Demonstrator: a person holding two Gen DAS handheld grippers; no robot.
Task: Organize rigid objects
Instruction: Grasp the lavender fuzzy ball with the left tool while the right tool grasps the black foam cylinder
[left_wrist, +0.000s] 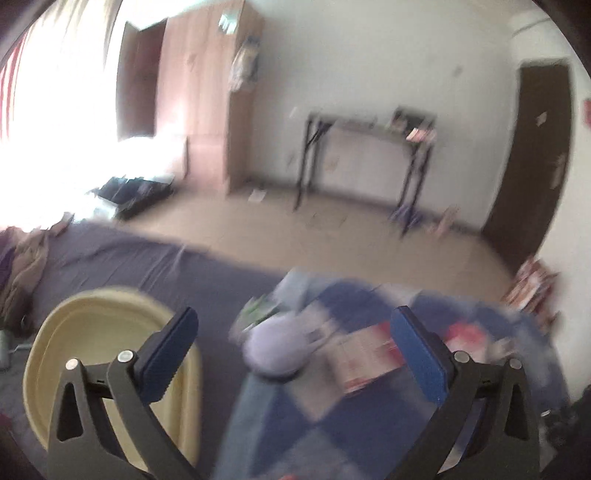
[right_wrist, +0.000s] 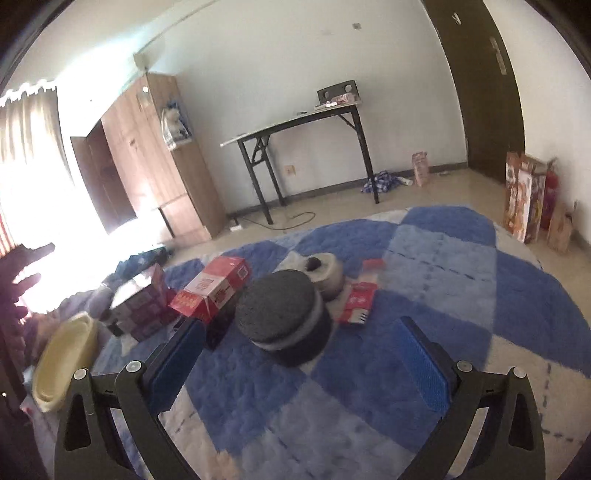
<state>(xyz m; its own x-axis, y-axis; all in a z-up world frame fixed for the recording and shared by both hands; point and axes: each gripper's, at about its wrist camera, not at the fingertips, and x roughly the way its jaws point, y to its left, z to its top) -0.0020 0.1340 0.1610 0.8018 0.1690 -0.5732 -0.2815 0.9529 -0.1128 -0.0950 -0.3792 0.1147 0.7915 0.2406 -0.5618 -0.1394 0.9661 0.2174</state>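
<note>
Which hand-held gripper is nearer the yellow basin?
Left. The left hand-held gripper has one finger over the yellow basin; from the right hand-held gripper the basin lies off to the left.

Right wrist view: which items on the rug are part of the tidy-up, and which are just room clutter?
Job items: dark round container, red box, flat red packet, yellow basin.
Clutter: folding table, wardrobe, checked cloth.

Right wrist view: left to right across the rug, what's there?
Yellow basin → dark patterned box → red box → dark round sponge → flat red packet.
</note>
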